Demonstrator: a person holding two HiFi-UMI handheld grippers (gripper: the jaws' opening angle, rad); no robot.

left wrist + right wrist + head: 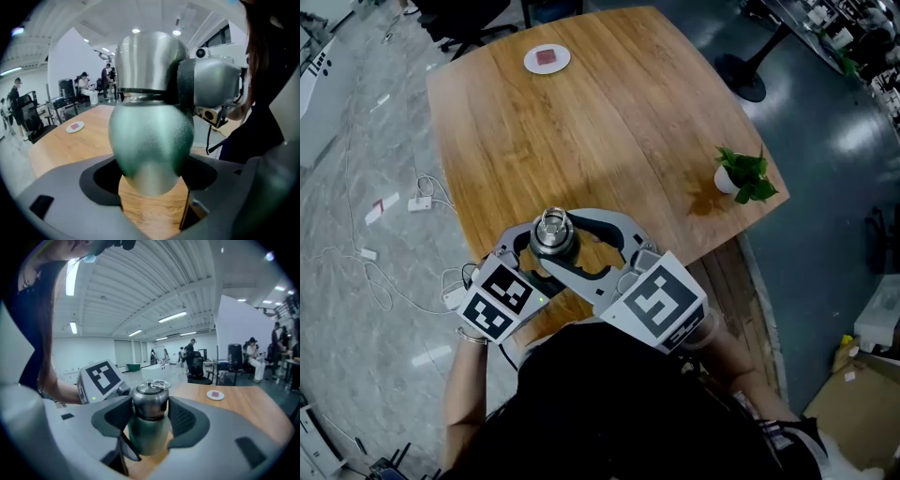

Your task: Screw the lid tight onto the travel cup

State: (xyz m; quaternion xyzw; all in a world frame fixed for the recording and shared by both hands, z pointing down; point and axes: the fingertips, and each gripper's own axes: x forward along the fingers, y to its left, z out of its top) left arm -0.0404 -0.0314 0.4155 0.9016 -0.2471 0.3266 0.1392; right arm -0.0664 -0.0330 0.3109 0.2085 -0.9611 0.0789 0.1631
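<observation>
The travel cup stands upright near the front edge of the wooden table (609,122), a green body (151,140) under a steel lid (553,232) with a ring on top. My left gripper (536,259) comes in from the left, shut on the cup's lower body, with the pads (101,180) against its sides. My right gripper (567,246) reaches in from the right, higher up, and its ribbed pads (180,416) sit against both sides of the lid (151,401). In the right gripper view the green body (147,437) shows below the lid.
A white saucer (547,59) with a small red thing lies at the table's far end. A small potted plant (742,175) stands at the right edge. Cables and a plug strip (417,203) lie on the floor to the left. People and office chairs are far behind.
</observation>
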